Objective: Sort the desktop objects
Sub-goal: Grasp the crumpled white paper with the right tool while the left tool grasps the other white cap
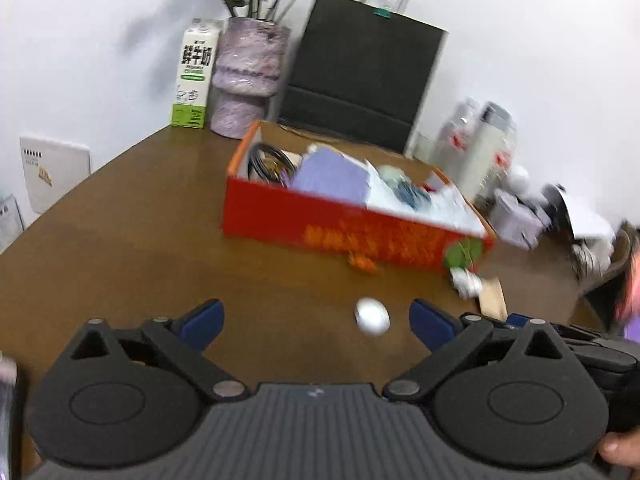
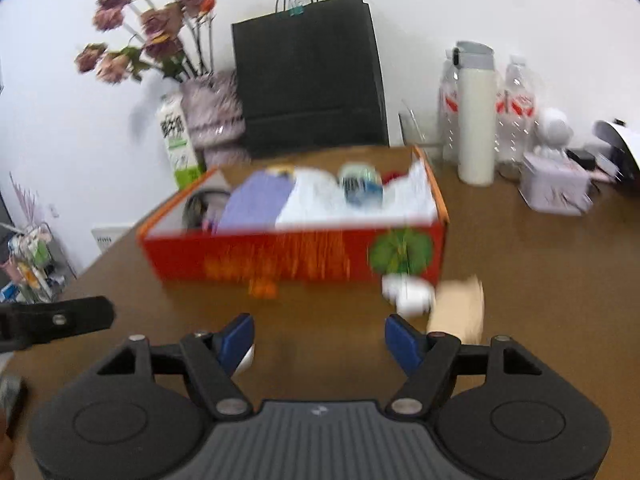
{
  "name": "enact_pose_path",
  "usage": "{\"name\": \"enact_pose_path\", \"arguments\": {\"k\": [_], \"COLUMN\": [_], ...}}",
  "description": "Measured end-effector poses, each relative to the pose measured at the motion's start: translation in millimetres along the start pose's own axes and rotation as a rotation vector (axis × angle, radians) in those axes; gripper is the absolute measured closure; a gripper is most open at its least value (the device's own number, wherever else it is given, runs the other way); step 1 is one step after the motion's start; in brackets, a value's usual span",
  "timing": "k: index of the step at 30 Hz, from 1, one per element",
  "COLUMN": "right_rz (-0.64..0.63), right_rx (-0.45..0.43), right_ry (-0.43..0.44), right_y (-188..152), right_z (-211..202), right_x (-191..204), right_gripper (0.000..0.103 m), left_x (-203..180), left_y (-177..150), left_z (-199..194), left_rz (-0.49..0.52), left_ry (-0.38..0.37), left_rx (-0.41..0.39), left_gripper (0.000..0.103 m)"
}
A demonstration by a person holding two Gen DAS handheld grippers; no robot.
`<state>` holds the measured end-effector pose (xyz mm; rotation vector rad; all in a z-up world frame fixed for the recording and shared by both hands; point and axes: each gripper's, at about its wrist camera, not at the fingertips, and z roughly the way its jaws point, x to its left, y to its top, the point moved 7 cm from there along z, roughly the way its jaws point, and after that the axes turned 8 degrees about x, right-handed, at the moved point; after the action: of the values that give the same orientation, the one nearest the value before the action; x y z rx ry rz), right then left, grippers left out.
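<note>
Now both grippers face the red box (image 1: 352, 232), jaws spread and empty.
We see a white egg-shaped object (image 1: 372, 317) on the worktop (image 1: 140, 248), ahead between the left gripper's (image 1: 316, 320) jaws, nearer its right one; the right gripper (image 2: 320, 340) stands further right.

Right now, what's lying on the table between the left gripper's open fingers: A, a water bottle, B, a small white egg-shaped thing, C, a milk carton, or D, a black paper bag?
B: the small white egg-shaped thing lies on the brown table between the left gripper's open fingers, untouched.
</note>
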<state>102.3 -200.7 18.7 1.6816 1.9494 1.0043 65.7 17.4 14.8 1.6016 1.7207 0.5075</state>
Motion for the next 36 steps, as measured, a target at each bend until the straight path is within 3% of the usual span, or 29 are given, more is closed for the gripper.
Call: {"name": "enact_pose_path", "arguments": {"k": [5,10,18,23,27,31,32,34,35,36], "right_rz": [0.075,-0.018,-0.082,-0.089,-0.089,-0.109,-0.107,-0.090,-0.086,-0.093], "right_rx": [0.009,-0.021,-0.032,-0.053,-0.063,-0.068,-0.069,-0.071,-0.066,-0.059], "right_ry": [0.063,-0.058,-0.076,-0.084,-0.097,-0.105,-0.122,-0.154,-0.161,-0.157], "right_y": [-58.4,-89.9,-102.5,-87.7,-59.5,-25.3,-18.3,-2.0,7.0,14.5], "right_z": [-25.4,-48.8,-59.2,-57.9,-44.9,-18.9,-12.7,2.0,12.2,22.6], "right_x": [-0.9,1.0,10.2,8.9,0.6,-5.2,-9.1,-19.9,-26.0,-30.1], "right_gripper": [0.031,0.031,0.031,0.033,0.037,0.043,0.044,0.045,0.045,0.046], "left_x": [-20.3,-20.9,-16.5,-21.0,-31.5,-47.2,-49.9,-53.4,-53.6,-55.0], "left_y": [-50.6,-80.3,-84.2,-67.0,-33.9,-0.9,2.6,5.4,5.3,4.5], "left_z": [-1.5,-8.1,-15.7,-4.3,28.0,76.8,87.6,105.9,108.8,109.2], "left_rz": [0.117,0.154,0.170,0.179,0.183,0.195,0.210,0.221,0.220,0.227], "left_ry": [0.063,0.081,0.097,0.051,0.015,-0.027,-0.023,-0.024,-0.025,-0.028], "left_rx": [0.012,0.022,0.011,0.002,0.013,0.058,0.073,0.104,0.102,0.102], "left_gripper": [0.001,0.001,0.001,0.004,0.022,0.026,0.031,0.041,0.052,0.070]}}
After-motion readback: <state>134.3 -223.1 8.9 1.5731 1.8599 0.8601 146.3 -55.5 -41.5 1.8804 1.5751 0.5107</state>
